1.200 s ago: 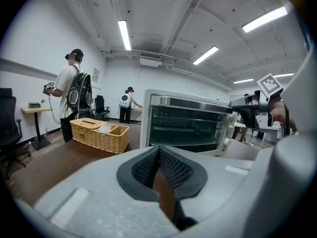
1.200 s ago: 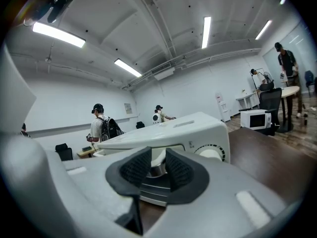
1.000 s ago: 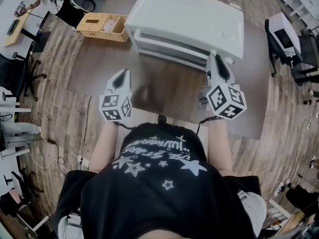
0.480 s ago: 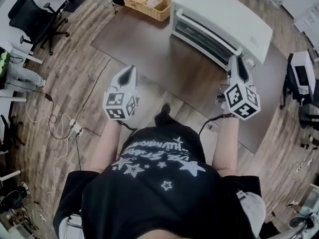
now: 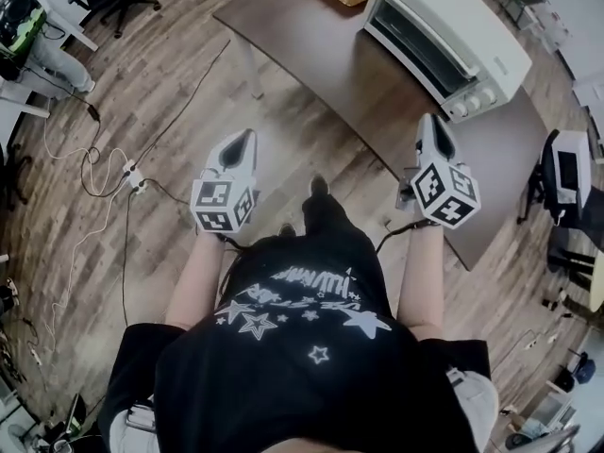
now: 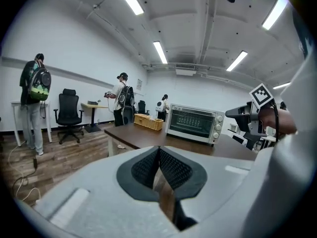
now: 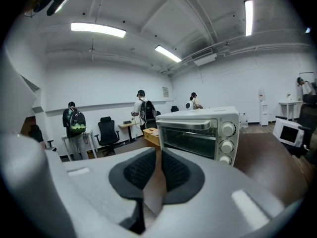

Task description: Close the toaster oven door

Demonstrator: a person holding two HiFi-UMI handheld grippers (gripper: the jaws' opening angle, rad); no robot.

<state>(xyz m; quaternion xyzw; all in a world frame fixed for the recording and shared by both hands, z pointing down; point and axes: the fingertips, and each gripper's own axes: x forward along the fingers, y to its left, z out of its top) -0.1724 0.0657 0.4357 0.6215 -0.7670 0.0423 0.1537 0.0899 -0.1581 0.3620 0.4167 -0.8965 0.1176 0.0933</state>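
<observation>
— While you stand off the table [image 5: 311, 59], where is the toaster oven [image 5: 444, 41]?
— At its far edge, door shut. Your left gripper [image 5: 243, 142] is closed and empty; your right gripper [image 5: 432, 128] has just been closing, tips together on nothing.

No word or number can be read. The white lettering on the person's black shirt [image 5: 300, 286], at 6 o'clock in the head view among printed stars, stands upside down and is too stylised to make out.
</observation>
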